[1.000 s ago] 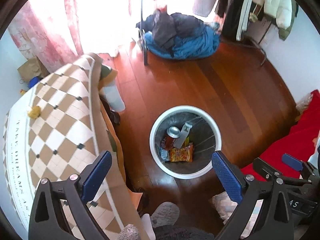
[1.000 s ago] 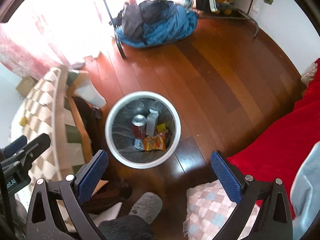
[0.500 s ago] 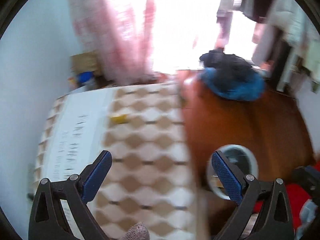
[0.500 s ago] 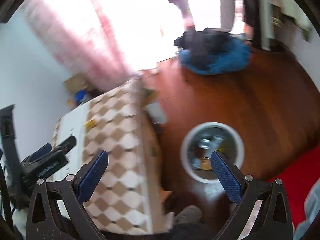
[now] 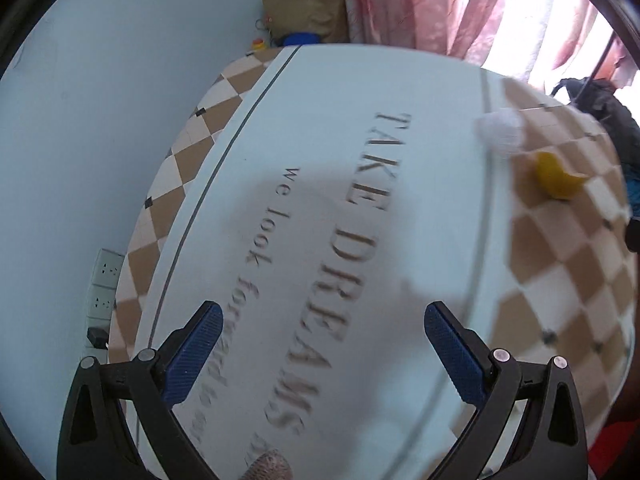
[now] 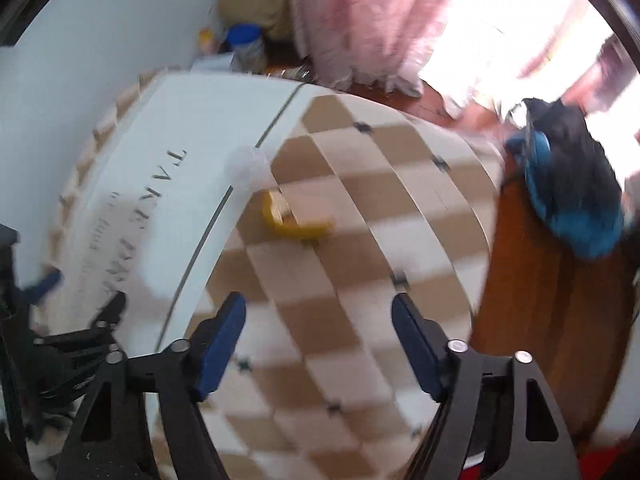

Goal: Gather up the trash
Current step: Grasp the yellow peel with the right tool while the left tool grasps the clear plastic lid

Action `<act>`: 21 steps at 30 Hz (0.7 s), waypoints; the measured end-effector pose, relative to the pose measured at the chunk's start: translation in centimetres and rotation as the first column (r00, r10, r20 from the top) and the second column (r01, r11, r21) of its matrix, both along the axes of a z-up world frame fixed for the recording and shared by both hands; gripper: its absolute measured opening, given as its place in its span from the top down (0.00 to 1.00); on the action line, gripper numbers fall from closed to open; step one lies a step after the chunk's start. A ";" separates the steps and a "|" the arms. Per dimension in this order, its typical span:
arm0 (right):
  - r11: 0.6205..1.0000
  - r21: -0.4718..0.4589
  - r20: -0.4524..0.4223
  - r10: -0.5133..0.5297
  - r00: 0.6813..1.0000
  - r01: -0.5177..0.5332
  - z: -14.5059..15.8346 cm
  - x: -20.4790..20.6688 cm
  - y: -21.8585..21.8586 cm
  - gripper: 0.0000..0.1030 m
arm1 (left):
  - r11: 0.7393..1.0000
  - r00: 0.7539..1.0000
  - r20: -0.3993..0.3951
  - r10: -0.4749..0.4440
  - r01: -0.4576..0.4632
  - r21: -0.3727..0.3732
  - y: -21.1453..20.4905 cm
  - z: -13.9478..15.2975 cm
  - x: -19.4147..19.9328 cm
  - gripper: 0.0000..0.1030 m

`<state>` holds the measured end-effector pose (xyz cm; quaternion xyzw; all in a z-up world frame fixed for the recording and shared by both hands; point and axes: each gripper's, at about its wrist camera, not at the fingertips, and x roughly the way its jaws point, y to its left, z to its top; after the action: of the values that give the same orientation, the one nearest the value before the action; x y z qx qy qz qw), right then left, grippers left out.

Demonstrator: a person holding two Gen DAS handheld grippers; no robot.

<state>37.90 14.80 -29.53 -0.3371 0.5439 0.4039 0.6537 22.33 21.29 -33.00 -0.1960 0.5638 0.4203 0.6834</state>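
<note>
A yellow banana peel (image 6: 294, 222) lies on the checked part of the tablecloth (image 6: 360, 280), with a crumpled white tissue ball (image 6: 246, 168) just left of it on the white band. The left wrist view has the same banana peel (image 5: 558, 178) and tissue ball (image 5: 500, 130) at its upper right. My left gripper (image 5: 320, 344) is open and empty over the white band with the printed words. My right gripper (image 6: 318, 336) is open and empty above the checked cloth, short of the peel. The left gripper's arm (image 6: 60, 344) shows at the right wrist view's lower left.
A brown paper bag (image 5: 306, 10) and a blue-lidded jar (image 6: 244, 44) sit in the corner behind the table. Pink curtains (image 5: 440, 4) hang at the window. A blue and black bundle (image 6: 572, 192) lies on the wooden floor. Wall sockets (image 5: 102, 284) sit left of the table.
Both grippers swung left from above the floor bin to over the table. The bin has left both views, and the peel and tissue now appear close ahead.
</note>
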 end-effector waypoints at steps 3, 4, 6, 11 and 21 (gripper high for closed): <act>0.994 -0.064 0.026 0.095 0.995 -0.093 -2.2 -0.1 3.7 0.29 | 1.000 1.000 -0.019 -0.012 0.012 0.012 1.5 -1.1 0.8 0.00; 0.991 -0.079 0.027 0.107 0.994 -0.105 -2.5 0.0 4.7 0.29 | 1.000 1.000 -0.024 -0.016 0.016 0.017 1.9 -1.1 1.2 0.00; 0.983 -0.113 0.027 0.147 0.989 -0.143 -3.7 0.0 6.2 0.39 | 1.000 0.999 -0.029 -0.023 0.024 0.015 2.7 -1.6 1.9 0.00; 0.980 -0.130 0.008 0.155 0.988 -0.153 -5.2 1.1 7.2 0.57 | 0.999 0.999 -0.022 -0.031 0.031 0.018 3.3 -1.4 3.0 0.00; 0.968 0.012 -0.089 -0.248 0.965 0.250 -3.7 9.2 0.9 0.71 | 0.993 0.989 0.103 -0.109 0.112 -0.031 3.3 -0.4 8.5 0.00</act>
<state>47.06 15.74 -33.19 -0.2408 0.6052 0.3389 0.6789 30.78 24.55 -33.36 -0.1980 0.5462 0.3610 0.7295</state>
